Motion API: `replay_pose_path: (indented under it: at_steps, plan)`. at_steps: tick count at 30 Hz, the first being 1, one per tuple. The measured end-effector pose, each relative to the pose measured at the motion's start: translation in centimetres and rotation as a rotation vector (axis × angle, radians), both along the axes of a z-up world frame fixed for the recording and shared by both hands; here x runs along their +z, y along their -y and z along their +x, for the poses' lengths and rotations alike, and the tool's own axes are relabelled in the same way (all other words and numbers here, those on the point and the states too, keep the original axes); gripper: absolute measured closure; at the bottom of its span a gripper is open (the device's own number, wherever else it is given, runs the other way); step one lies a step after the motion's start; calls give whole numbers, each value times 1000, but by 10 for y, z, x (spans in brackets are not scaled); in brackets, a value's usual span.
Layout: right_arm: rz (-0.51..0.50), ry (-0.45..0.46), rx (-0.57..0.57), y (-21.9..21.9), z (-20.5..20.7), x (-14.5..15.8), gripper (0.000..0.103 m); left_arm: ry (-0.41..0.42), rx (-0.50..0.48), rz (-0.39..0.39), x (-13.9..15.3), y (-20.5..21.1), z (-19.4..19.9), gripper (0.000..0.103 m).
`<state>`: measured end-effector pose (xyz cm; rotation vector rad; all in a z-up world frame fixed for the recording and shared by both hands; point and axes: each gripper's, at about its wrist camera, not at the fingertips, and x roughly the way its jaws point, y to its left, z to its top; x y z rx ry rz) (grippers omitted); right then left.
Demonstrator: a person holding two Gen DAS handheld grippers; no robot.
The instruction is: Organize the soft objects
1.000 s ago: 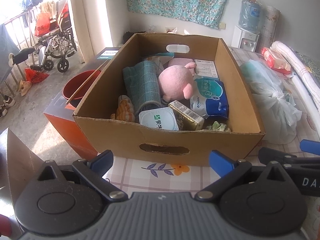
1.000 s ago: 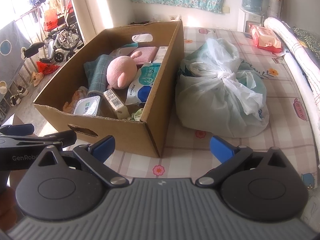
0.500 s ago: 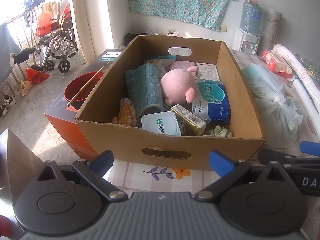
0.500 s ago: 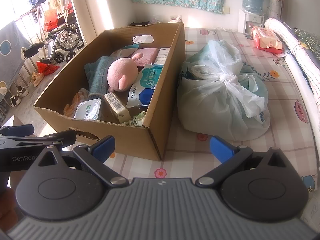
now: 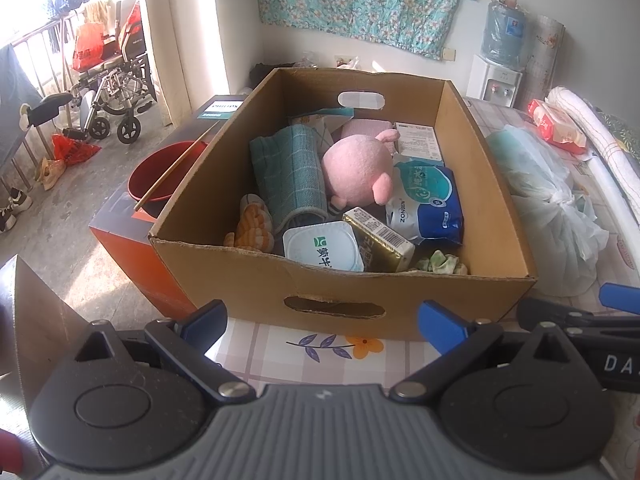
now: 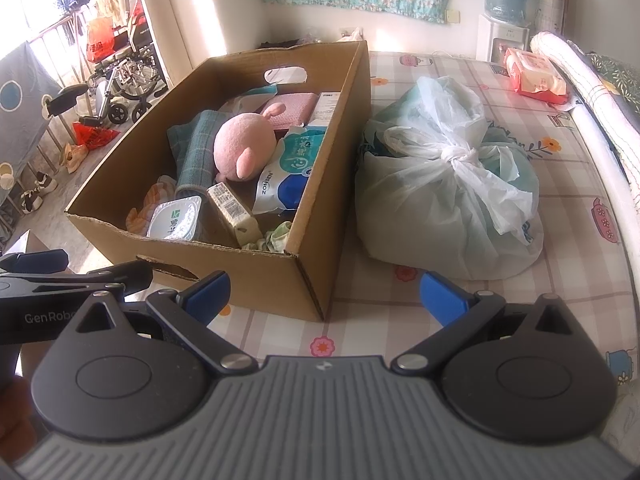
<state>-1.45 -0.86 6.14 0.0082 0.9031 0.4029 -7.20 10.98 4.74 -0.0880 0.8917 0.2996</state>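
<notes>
A cardboard box (image 5: 256, 276) (image 6: 312, 272) stands on the patterned bed. It holds a pink plush toy (image 5: 356, 170) (image 6: 242, 146), a rolled teal cloth (image 5: 290, 170) (image 6: 196, 148), a blue-and-white wipes pack (image 5: 428, 204) (image 6: 288, 172), a white tub (image 5: 322, 246), a gold carton (image 5: 378, 240), an orange striped soft item (image 5: 252, 224) and a green scrunchie (image 5: 442, 262). My left gripper (image 5: 322, 322) is open just in front of the box's near wall. My right gripper (image 6: 324, 292) is open near the box's front right corner. Both are empty.
A knotted white plastic bag (image 6: 452, 184) lies right of the box. A red wipes pack (image 6: 534, 76) and a rolled quilt (image 6: 576, 68) sit at the back right. Left of the bed are an orange-black box (image 5: 120, 224), a red basin (image 5: 168, 172) and a wheelchair (image 5: 112, 92).
Both grippers have drawn back and risen slightly, so the box sits a little farther away in both views. Nothing was taken hold of.
</notes>
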Motion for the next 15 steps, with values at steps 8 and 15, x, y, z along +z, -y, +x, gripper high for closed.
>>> replay_pose_path:
  at_steps: [8, 15]
  plan:
    - [0, -3, -2, -1, 1, -3, 1, -4, 2, -3, -1, 0, 1, 1]
    - [0, -4, -3, -1, 1, -4, 1, -5, 3, -4, -2, -1, 1, 1]
